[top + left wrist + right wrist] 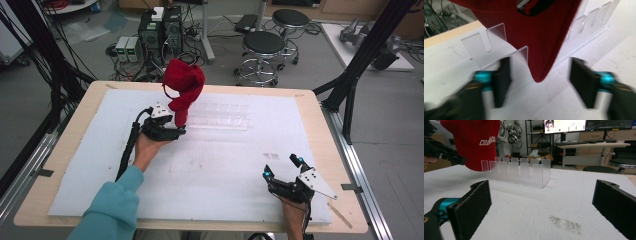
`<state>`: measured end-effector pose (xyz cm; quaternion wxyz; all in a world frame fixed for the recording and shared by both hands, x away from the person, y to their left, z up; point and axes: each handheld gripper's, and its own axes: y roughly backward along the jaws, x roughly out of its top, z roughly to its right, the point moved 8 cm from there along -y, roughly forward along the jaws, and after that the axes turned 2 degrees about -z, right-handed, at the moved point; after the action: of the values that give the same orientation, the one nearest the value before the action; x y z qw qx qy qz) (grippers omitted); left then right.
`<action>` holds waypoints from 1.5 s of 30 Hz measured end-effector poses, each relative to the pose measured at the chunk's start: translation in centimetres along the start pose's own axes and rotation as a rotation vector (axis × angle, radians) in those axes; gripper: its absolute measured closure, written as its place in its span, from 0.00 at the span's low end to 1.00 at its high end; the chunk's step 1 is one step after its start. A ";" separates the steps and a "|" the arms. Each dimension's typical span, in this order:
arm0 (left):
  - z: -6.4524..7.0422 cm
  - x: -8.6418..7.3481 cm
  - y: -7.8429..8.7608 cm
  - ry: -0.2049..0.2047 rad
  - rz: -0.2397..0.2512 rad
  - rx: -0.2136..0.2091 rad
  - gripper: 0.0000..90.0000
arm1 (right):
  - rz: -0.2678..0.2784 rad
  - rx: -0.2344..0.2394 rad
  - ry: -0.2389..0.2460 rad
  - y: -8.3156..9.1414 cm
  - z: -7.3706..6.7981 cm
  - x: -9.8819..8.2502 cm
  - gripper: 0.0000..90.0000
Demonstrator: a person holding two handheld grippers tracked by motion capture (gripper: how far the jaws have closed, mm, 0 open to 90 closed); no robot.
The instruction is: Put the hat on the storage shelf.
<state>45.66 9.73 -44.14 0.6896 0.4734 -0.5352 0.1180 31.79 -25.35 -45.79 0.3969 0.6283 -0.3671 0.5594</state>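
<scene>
A red cap (pixel 185 82) stands upright with its brim pointing down at the left end of a clear acrylic rack (pixel 220 117) on the white mat. In the left gripper view the brim (pixel 536 32) hangs between clear slats (pixel 496 32). My left gripper (pixel 540 75) is open, its pads apart from the brim on both sides. From above, that left gripper (pixel 177 131) sits right at the cap's base. My right gripper (pixel 281 166) rests open at the front right with nothing between its jaws. The right gripper view (pixel 541 202) looks at the rack (pixel 524 171) and cap (pixel 474 142) from a distance.
The white mat (pixel 225 165) covers a wooden table (pixel 80 110). Stools (pixel 262 47), computer boxes and cables stand on the floor beyond the far edge. A black frame post (pixel 360 65) rises at the right. A small patch of grit (pixel 566 223) lies ahead of the right gripper.
</scene>
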 end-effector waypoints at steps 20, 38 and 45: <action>-3.6 -8.8 10.6 -0.026 0.140 -0.108 0.15 | -0.018 -0.011 0.017 -0.1 -0.3 -0.1 0.01; -4.3 -11.5 14.3 -0.017 0.356 -0.095 0.15 | -0.019 -0.031 0.034 -0.2 -0.3 -0.1 0.01; -4.4 -11.5 14.6 -0.011 0.387 -0.076 0.16 | -0.024 -0.038 0.025 -0.2 -0.2 -0.2 0.01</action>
<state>34.10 24.75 -46.15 0.6685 0.3361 -0.6239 0.2255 31.89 -25.10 -45.96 0.4198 0.6180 -0.3650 0.5554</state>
